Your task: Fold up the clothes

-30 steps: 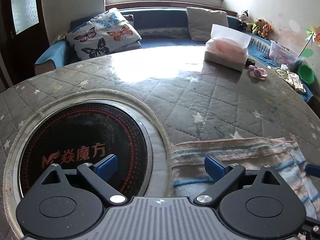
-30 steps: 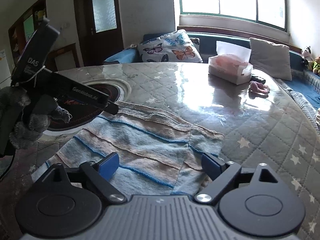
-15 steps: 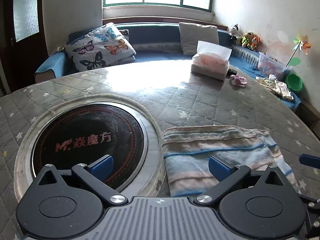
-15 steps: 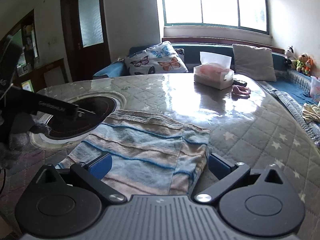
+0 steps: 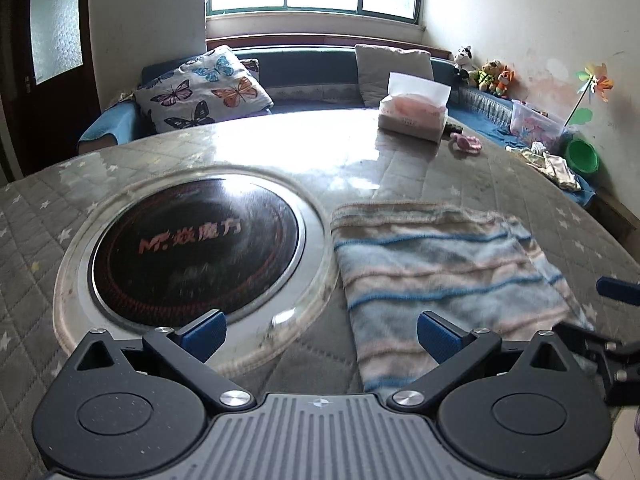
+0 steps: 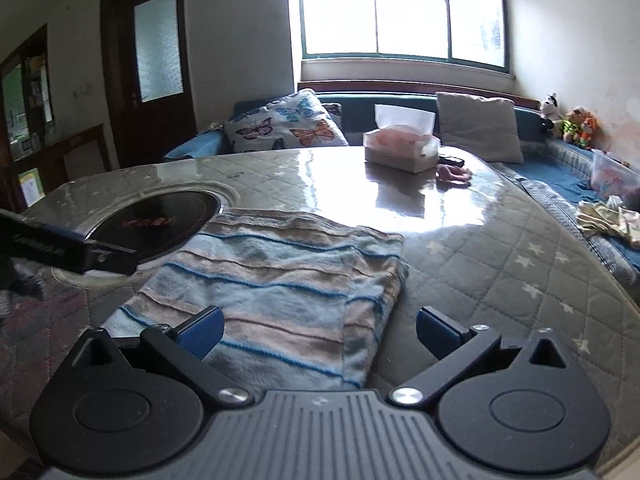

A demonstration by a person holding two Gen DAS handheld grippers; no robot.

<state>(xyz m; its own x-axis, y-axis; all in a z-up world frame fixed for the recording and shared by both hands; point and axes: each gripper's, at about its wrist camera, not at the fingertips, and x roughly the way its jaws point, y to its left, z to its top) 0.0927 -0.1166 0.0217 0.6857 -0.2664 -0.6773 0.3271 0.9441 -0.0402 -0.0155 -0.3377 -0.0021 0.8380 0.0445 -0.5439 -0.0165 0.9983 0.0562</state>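
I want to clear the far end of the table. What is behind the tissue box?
A small dark object lies just behind the tissue box, beside a pink item. The box hides whatever else sits there.

The black cooktop (image 5: 192, 248) bears red "M" logo and "焱魔方".

Striped folded cloth (image 6: 280, 280) on quilted table (image 6: 500, 280), right gripper (image 6: 320, 330) spread wide (empty)

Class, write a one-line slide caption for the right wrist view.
Open right hand-held gripper hovers above a folded blue-and-beige striped fleece garment on the quilted grey round table.
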